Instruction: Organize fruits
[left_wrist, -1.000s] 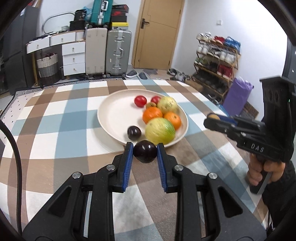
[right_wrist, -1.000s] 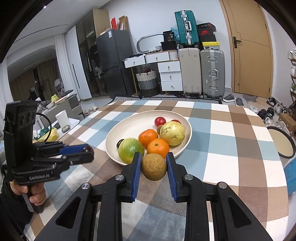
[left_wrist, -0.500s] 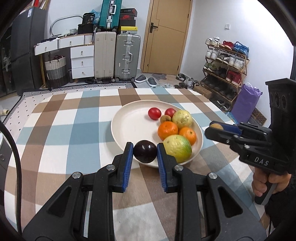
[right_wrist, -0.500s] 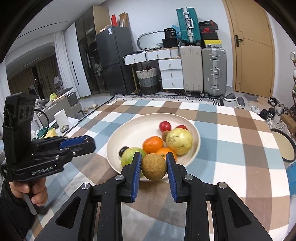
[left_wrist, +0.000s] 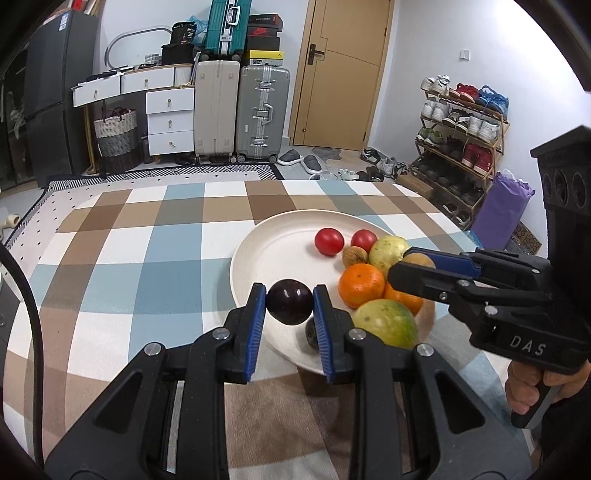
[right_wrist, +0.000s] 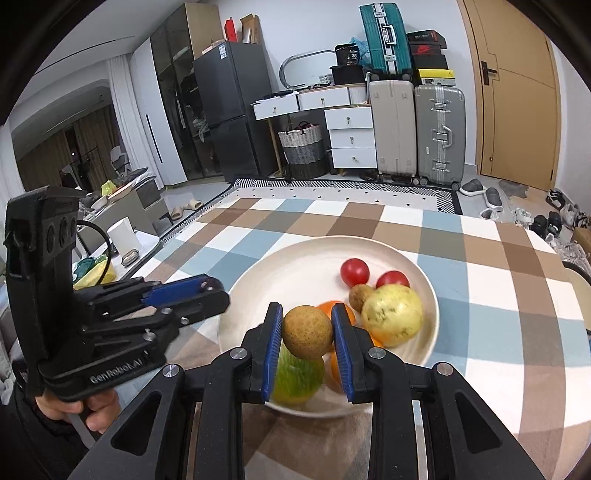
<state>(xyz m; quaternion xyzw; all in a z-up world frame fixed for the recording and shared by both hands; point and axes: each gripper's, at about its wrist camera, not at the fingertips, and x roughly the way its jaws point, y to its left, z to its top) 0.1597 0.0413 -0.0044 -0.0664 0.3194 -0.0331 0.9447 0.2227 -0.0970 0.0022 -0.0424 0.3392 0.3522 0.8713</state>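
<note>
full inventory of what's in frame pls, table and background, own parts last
plate: 1, cream, on the checked tablecloth
tomatoes: 2, red, far side of plate
oranges: 2, orange, mid plate
pale pear-like fruit: 1, yellow-green, right side of plate
green fruit: 1, green with a reddish blush, near rim
small brown fruit: 1, between tomatoes and oranges
small dark fruit: 1, in plate, partly hidden by the left tool
suitcases: 3, beige, silver, teal, back wall
drawer unit: 1, white
shoe rack: 1, right wall
door: 1, tan
left tool: shut on dark plum
right tool: shut on brown round fruit
</note>
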